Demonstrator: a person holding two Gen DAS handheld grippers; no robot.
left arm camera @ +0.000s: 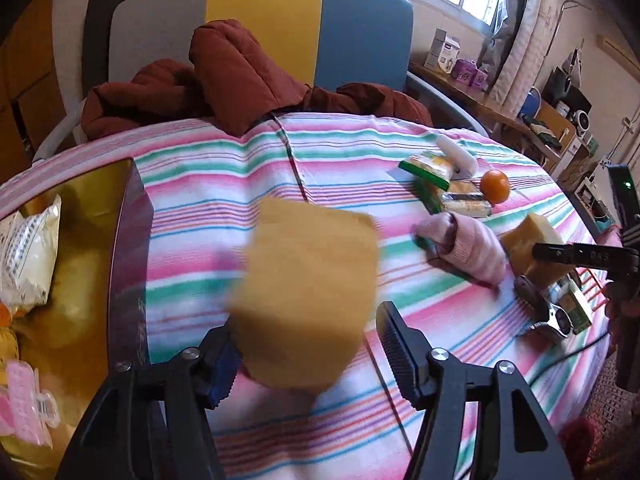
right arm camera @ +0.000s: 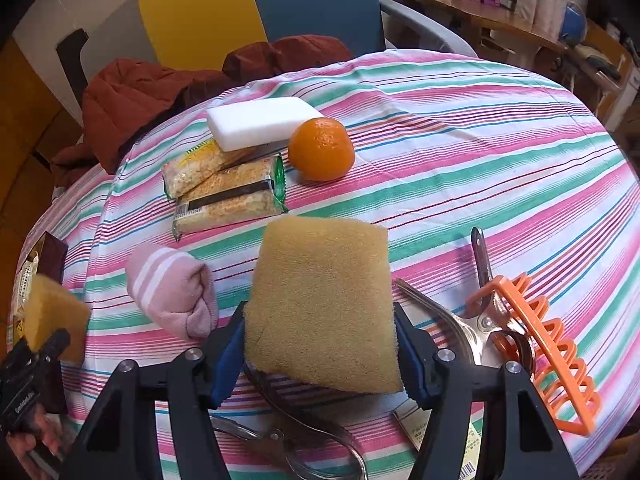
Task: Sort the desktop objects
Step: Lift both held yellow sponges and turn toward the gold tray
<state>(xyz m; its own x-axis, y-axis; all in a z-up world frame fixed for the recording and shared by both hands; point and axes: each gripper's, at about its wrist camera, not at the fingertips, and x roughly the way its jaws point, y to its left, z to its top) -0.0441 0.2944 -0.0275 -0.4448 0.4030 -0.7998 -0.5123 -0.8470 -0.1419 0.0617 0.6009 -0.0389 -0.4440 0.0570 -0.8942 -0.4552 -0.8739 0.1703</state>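
My left gripper [left arm camera: 308,344] stands wide open; a blurred yellow sponge [left arm camera: 308,296] sits between its jaws, touching only the left finger, over the striped tablecloth [left arm camera: 224,184] beside a gold box [left arm camera: 92,216]. My right gripper [right arm camera: 320,344] is shut on a second yellow sponge [right arm camera: 324,300], held just above the table. The left gripper and its sponge [right arm camera: 52,312] show at the right wrist view's left edge. The right gripper's sponge [left arm camera: 532,240] shows at the right of the left wrist view.
The gold box holds a snack bag [left arm camera: 28,252] and a pink hair clip [left arm camera: 28,400]. On the cloth lie a pink sock roll [right arm camera: 176,292], an orange [right arm camera: 320,148], cracker packs [right arm camera: 228,192], a white eraser block [right arm camera: 260,120], an orange hair clip [right arm camera: 552,360], pliers [right arm camera: 304,432]. A chair with a red jacket [left arm camera: 224,80] stands behind.
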